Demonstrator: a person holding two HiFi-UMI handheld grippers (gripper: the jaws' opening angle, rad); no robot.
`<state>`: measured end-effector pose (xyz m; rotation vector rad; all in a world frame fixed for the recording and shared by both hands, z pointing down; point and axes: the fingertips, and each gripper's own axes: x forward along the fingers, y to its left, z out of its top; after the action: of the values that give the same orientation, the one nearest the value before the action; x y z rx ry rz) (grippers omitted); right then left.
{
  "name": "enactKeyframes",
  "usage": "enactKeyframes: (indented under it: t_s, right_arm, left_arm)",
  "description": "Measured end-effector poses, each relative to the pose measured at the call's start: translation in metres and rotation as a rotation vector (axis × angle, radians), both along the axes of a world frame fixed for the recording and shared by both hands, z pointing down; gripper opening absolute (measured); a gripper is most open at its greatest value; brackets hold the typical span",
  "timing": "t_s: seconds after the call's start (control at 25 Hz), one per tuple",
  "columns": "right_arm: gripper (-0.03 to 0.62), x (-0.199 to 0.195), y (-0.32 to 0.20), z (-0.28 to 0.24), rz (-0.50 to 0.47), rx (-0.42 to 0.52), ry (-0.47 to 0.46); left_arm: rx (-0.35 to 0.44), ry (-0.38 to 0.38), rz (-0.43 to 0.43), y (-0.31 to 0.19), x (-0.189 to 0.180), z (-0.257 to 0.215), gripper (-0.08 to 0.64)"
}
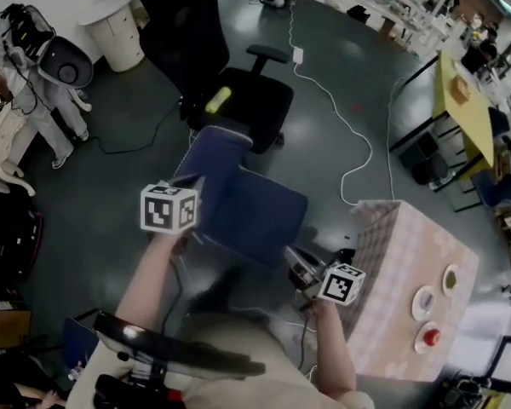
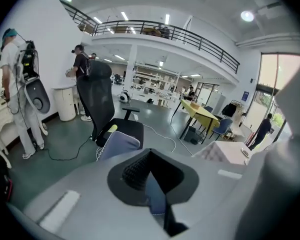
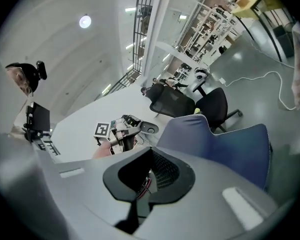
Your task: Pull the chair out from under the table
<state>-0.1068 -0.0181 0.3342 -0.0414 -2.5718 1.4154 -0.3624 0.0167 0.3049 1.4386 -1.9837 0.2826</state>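
At 9 o'clock in the head view a person in white [image 1: 30,100] stands by a round grey pack, with a white cabinet [image 1: 115,28] at 11 o'clock. Dark open floor [image 1: 111,194] lies between that person and the chair, crossed only by a thin black cable [image 1: 128,147].

The left forearm [image 1: 145,288] reaches up from 6 o'clock, bare and nearly straight. The left gripper [image 2: 149,171] tilts downward just beside the left edge of the blue chair [image 1: 251,198], at the chair's 8 o'clock. Its jaws are clenched together with no grip on the chair.

The blue chair stands at the centre of the head view, fully out from under the table. Its backrest is towards 11 o'clock and its seat towards 4 o'clock. A black office chair [image 1: 230,92] is close behind the backrest at 12 o'clock; whether they touch cannot be told.

The right forearm [image 1: 336,348] rises from 5 o'clock. The right gripper [image 3: 150,174] sits at the seat's 4 o'clock corner, clenched on nothing.

A strip of floor with a white cable [image 1: 358,156] separates the seat from the near corner of the table [image 1: 392,254] at 4 o'clock. A yellow table [image 1: 464,113] stands at 2 o'clock.
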Motion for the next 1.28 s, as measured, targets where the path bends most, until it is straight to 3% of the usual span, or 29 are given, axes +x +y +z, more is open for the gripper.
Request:
enactKeyframes:
  t_s: [0.32,0.48,0.64,0.88,1.16,1.28]
  right_arm:
    - [0.012,0.057,0.020,-0.038,0.064,0.078,-0.030]
    - [0.012,0.109,0.034,-0.058,0.117,0.102,-0.069]
    - [0.012,0.153,0.048,-0.068,0.161,0.144,-0.104]
    - [0.014,0.202,0.074,-0.068,0.150,0.142,-0.113]
    - [0.014,0.215,0.092,-0.062,0.117,0.097,-0.148]
    - [0.014,0.213,0.098,-0.061,0.107,0.083,-0.172]
  left_arm:
    - [-0.010,-0.047,0.119,-0.012,0.071,-0.004,-0.008]
    - [-0.034,-0.070,0.197,-0.008,0.132,-0.002,-0.008]
    - [-0.033,-0.139,0.307,-0.012,0.199,-0.008,-0.008]
    - [-0.033,-0.159,0.401,-0.006,0.282,-0.009,-0.008]
    - [-0.148,-0.190,0.386,0.042,0.298,0.007,-0.006]
    - [-0.143,-0.141,0.389,0.056,0.305,0.009,-0.006]
